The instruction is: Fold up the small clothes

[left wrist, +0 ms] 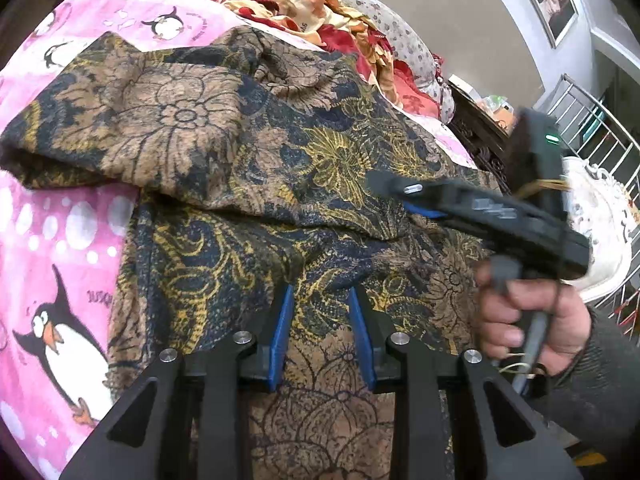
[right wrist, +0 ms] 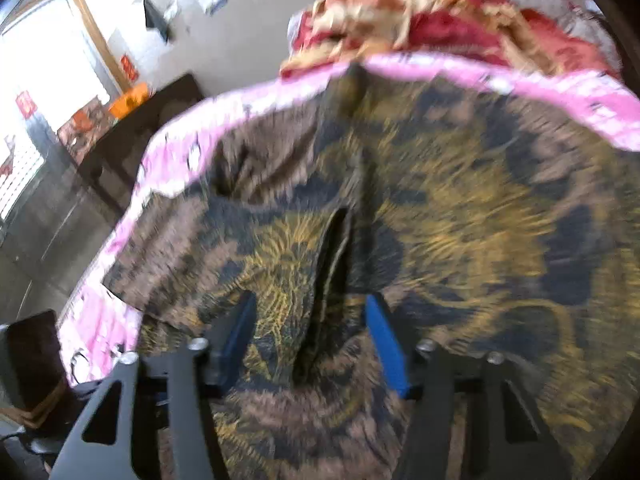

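Note:
A dark blue, brown and gold flower-print garment lies spread and rumpled on a pink penguin blanket. My left gripper hovers just over the garment's near part, jaws open, nothing between the blue pads. My right gripper shows in the left wrist view from the side, held by a hand over the garment's right part. In the blurred right wrist view the right gripper is open above a dark fold of the garment.
A red and cream floral quilt is piled at the far end of the blanket, also in the right wrist view. A dark carved cabinet and a metal railing stand to the right. A dark table stands left.

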The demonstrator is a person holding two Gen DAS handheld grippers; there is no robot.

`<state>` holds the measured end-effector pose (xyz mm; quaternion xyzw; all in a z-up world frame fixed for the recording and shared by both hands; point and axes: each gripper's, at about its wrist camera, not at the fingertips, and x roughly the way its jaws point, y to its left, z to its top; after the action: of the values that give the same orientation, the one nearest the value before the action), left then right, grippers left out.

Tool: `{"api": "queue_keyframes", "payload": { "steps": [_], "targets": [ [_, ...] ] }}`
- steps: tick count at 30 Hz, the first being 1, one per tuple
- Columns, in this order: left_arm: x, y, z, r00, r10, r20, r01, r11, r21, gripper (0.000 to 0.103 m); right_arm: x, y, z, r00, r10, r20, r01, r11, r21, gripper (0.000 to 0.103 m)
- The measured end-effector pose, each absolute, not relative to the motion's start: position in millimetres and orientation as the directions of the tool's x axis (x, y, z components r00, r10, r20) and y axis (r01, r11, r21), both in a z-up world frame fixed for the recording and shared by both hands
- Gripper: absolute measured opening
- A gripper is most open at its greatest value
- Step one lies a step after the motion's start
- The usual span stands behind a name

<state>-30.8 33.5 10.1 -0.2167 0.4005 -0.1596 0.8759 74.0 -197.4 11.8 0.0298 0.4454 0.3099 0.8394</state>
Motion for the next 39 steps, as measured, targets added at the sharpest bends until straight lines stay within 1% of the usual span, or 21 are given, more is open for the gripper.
{"api": "queue_keyframes", "payload": {
  "steps": [1,2,3,5,7,8,11,14,17,19,22,26,29,33,34,37,39],
  "targets": [
    [-31,33,11,0.629,-0.452,-0.633,0.104,0.856,-0.507,0.01,78,-194,6,0.404,0.546,-0.734,-0.494,0.806,0.327,0.054],
    [-32,35,10,0.629,-0.454,-0.631,0.103,0.853,-0.511,0.01,81,-193,4,0.407,0.573,-0.712,-0.497,0.792,0.354,0.051],
    [-32,36,10,0.629,-0.457,-0.629,0.101,0.851,-0.516,0.01,82,-195,5,0.397,0.61,-0.686,-0.5,0.77,0.395,0.038],
    [-31,36,10,0.628,-0.462,-0.626,0.1,0.846,-0.524,0.01,89,-197,6,0.367,0.663,-0.653,-0.498,0.732,0.464,0.019],
    [-27,35,8,0.626,-0.463,-0.627,0.099,0.845,-0.525,0.01,90,-197,8,0.365,0.649,-0.668,-0.5,0.742,0.447,0.008],
    [-24,35,7,0.626,-0.463,-0.627,0.099,0.845,-0.525,0.01,90,-199,9,0.364,0.64,-0.676,-0.501,0.747,0.437,0.005],
    [-26,36,8,0.626,-0.463,-0.627,0.098,0.845,-0.526,0.01,86,-226,28,0.399,0.641,-0.655,-0.485,0.754,0.443,0.005],
    [-21,35,5,0.626,-0.46,-0.63,0.097,0.847,-0.522,0.01,86,-274,53,0.465,0.607,-0.645,-0.449,0.789,0.42,0.005],
    [-20,35,5,0.626,-0.457,-0.632,0.096,0.849,-0.52,0.01,89,-333,69,0.518,0.52,-0.68,-0.389,0.851,0.354,0.005],
    [-23,36,5,0.625,-0.458,-0.632,0.096,0.849,-0.52,0.01,92,-371,70,0.538,0.449,-0.714,-0.322,0.892,0.318,0.005],
    [-22,36,5,0.624,-0.463,-0.63,0.097,0.846,-0.525,0.01,93,-411,70,0.545,0.389,-0.743,-0.265,0.92,0.287,0.005],
    [-22,37,4,0.623,-0.468,-0.627,0.098,0.842,-0.531,0.01,98,-422,56,0.524,0.361,-0.771,-0.239,0.931,0.274,0.005],
    [-23,38,5,0.622,-0.472,-0.625,0.098,0.839,-0.536,0.01,99,-419,51,0.544,0.331,-0.771,-0.226,0.943,0.245,0.006],
    [-23,38,5,0.622,-0.476,-0.622,0.097,0.835,-0.542,0.01,97,-426,57,0.591,0.278,-0.757,-0.18,0.961,0.212,0.015],
    [-23,38,5,0.622,-0.474,-0.623,0.097,0.836,-0.539,0.01,95,-425,61,0.604,0.277,-0.747,-0.181,0.961,0.21,0.016],
    [-23,37,5,0.621,-0.474,-0.624,0.097,0.837,-0.539,0.01,80,-423,77,0.641,0.31,-0.702,-0.22,0.95,0.22,0.016],
    [-23,38,4,0.621,-0.474,-0.624,0.098,0.837,-0.538,0.01,74,-415,77,0.625,0.381,-0.681,-0.274,0.924,0.265,0.016]
  ]
}}
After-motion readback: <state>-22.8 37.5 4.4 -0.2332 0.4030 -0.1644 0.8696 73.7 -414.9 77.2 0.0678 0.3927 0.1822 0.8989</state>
